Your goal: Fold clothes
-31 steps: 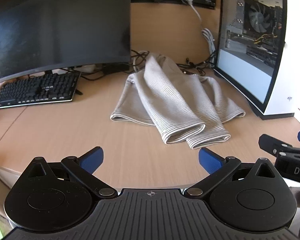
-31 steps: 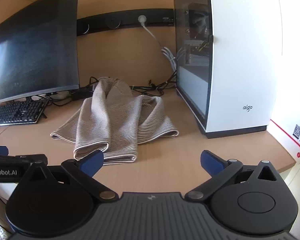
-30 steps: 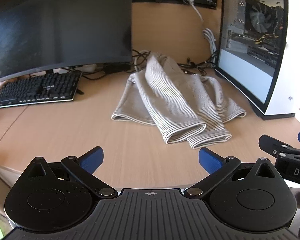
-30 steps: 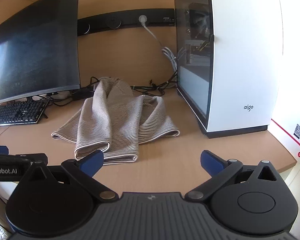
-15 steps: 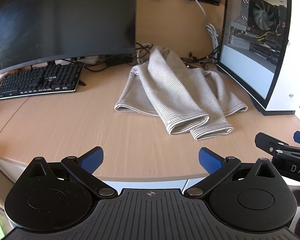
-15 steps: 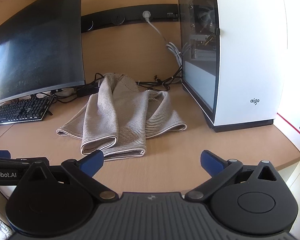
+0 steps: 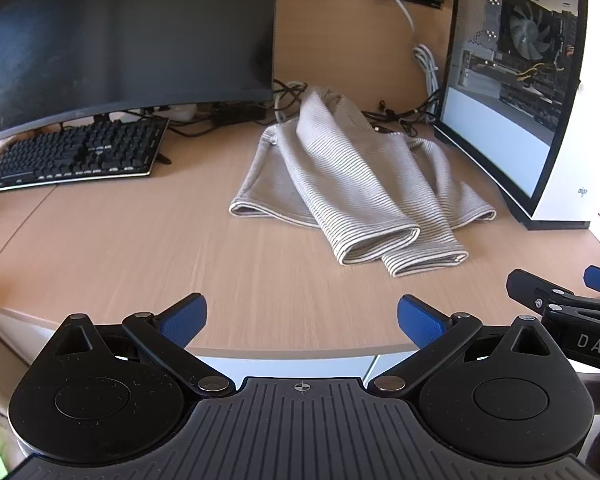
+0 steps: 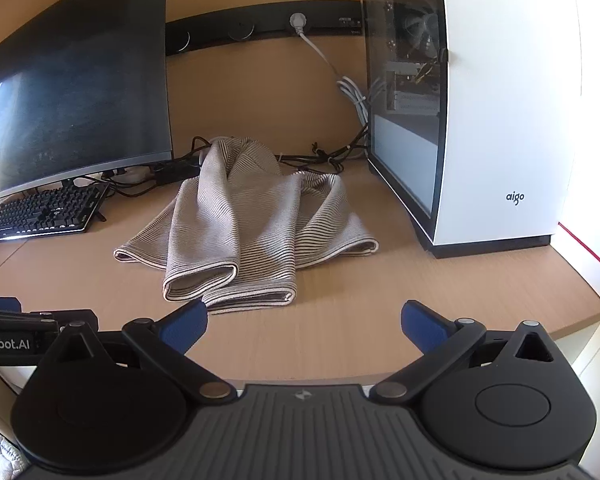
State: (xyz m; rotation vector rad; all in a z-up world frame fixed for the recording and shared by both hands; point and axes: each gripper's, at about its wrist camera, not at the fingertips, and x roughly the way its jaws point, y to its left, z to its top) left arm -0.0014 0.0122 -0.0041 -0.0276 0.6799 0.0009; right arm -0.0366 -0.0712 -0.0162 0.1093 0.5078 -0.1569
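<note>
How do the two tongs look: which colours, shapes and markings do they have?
Both the left tongs and the right tongs are black, with two round discs, angled link bars with silver pivot pins, a ribbed grey centre plate and blue fingertips. White lettering shows on their sides: "DAS" on the right one, "nRobot.AI" on the left one. No cables or sleeves are visible.

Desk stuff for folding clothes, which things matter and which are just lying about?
For the job: striped garment, left gripper, right gripper.

Just lying about: monitor, keyboard, computer case, cables, desk.
</note>
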